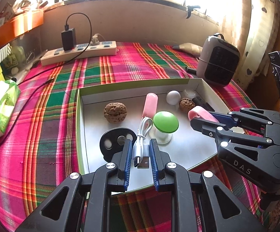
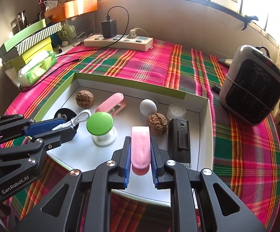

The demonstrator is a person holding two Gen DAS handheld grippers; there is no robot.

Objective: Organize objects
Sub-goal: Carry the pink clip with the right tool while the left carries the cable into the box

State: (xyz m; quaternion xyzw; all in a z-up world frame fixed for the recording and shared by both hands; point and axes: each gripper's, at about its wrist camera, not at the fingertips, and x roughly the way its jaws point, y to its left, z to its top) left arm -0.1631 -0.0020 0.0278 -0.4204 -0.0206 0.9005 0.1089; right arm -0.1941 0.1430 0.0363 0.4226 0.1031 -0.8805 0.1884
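A white tray with a green rim [image 1: 132, 86] [image 2: 128, 81] lies on the plaid cloth. My left gripper [image 1: 139, 145] is shut on a coiled white USB cable [image 1: 142, 135] just above the tray floor; the cable also shows in the right wrist view [image 2: 78, 118]. My right gripper [image 2: 140, 143] is shut on a pink band [image 2: 140, 147], seen in the left wrist view too [image 1: 199, 112]. In the tray lie two walnuts [image 1: 115, 112] [image 2: 157, 123], a pink clip [image 2: 112, 102], a white ball [image 2: 148, 106], a green-topped cup [image 2: 99, 123], a black disc [image 1: 111, 141], a black box [image 2: 179, 137] and a small clear jar [image 2: 176, 111].
A white power strip [image 2: 118, 39] with a black charger and cable stands at the back. A grey heater [image 2: 253, 86] stands at the right. A tissue pack [image 2: 36, 67] and stacked green boxes [image 2: 28, 44] are at the left. The wall and window sill run behind.
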